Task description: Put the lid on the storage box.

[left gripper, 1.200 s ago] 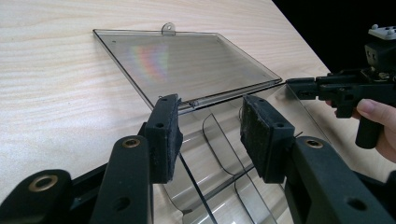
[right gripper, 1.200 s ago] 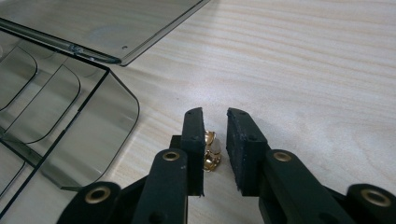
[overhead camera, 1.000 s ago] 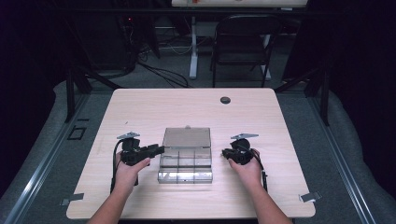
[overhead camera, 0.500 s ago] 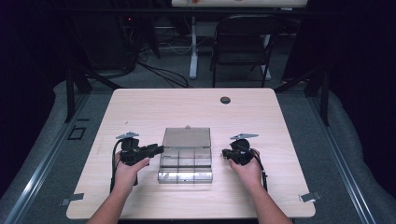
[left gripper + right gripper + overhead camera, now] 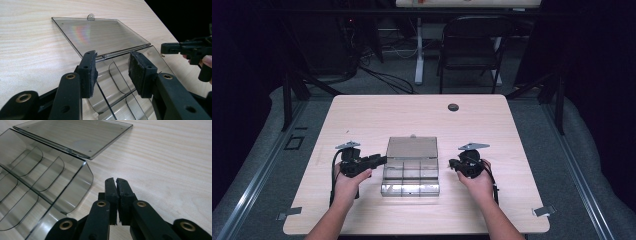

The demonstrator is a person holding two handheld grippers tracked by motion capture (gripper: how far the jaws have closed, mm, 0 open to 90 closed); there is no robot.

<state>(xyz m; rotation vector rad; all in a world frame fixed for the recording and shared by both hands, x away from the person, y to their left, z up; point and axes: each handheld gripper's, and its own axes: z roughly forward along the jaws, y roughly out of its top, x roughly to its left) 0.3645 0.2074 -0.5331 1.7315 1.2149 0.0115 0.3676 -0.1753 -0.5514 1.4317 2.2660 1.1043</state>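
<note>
A clear plastic compartment box (image 5: 411, 174) lies in the middle of the wooden table (image 5: 492, 135). Its lid (image 5: 411, 147) is swung back flat on the table behind it. My left gripper (image 5: 381, 160) reaches in from the box's left side. In the left gripper view its jaws (image 5: 112, 67) stand open over the hinge corner and the empty compartments (image 5: 117, 85), and the pads (image 5: 138, 71) press on nothing. My right gripper (image 5: 451, 164) sits just off the box's right side. In the right gripper view its jaws (image 5: 116, 181) are shut together, empty, beside the curved end wall (image 5: 80, 185).
A small dark round disc (image 5: 453, 107) lies near the table's far edge. A black chair (image 5: 472, 45) and cables stand on the floor beyond. Grey tape tabs (image 5: 542, 211) mark the near corners. Bare wood surrounds the box on all sides.
</note>
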